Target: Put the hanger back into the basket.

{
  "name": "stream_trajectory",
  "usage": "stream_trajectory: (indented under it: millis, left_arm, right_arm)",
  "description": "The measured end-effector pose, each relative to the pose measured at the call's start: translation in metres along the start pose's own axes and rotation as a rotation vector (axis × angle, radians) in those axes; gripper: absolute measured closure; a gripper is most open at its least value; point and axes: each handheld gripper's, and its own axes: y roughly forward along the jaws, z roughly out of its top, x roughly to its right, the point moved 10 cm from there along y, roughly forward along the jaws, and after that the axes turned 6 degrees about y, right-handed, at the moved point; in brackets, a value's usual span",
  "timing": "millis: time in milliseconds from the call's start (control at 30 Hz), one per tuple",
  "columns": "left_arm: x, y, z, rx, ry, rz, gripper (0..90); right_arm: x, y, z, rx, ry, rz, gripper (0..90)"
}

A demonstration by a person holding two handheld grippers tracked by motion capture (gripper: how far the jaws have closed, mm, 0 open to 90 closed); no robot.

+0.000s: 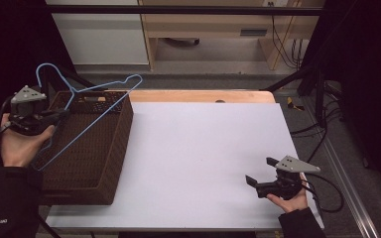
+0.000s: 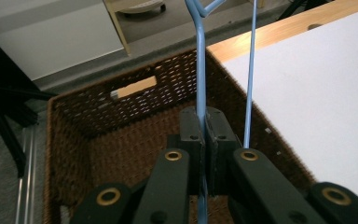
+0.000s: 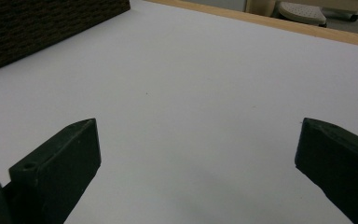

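A light blue wire hanger [image 1: 95, 107] is held over the dark brown wicker basket [image 1: 120, 135] at the table's left. My left gripper [image 1: 62, 115] is shut on one of the hanger's wires, above the basket's left rim. In the left gripper view the hanger wire [image 2: 200, 70] runs up from between the closed jaws, my left gripper [image 2: 207, 122], with the basket's inside [image 2: 121, 140] below. My right gripper [image 1: 260, 171] stands open low over the white table top near the front right, nothing between its fingers. In the right gripper view my right gripper [image 3: 198, 147] faces bare white surface.
The white board [image 1: 203, 148] covers most of the wooden table [image 1: 203, 95]. The basket's side [image 3: 42, 28] shows at the upper left of the right gripper view. Cables [image 1: 327, 188] trail off the table's right edge. Shelving and a cabinet [image 1: 99, 34] stand beyond the table.
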Motion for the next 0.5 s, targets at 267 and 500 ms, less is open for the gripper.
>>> stream_trajectory:
  millis: [267, 500]
  left_arm:
    - [-0.021, 0.002, -0.024, -0.022, -0.02, 0.029, 87.3]
    - [-0.034, 0.007, -0.046, -0.051, -0.032, 0.04, 87.3]
  right_arm:
    - [0.0, 0.002, -0.001, -0.004, -0.002, -0.001, 0.6]
    - [0.0, 0.002, -0.002, -0.007, -0.001, -0.003, 0.7]
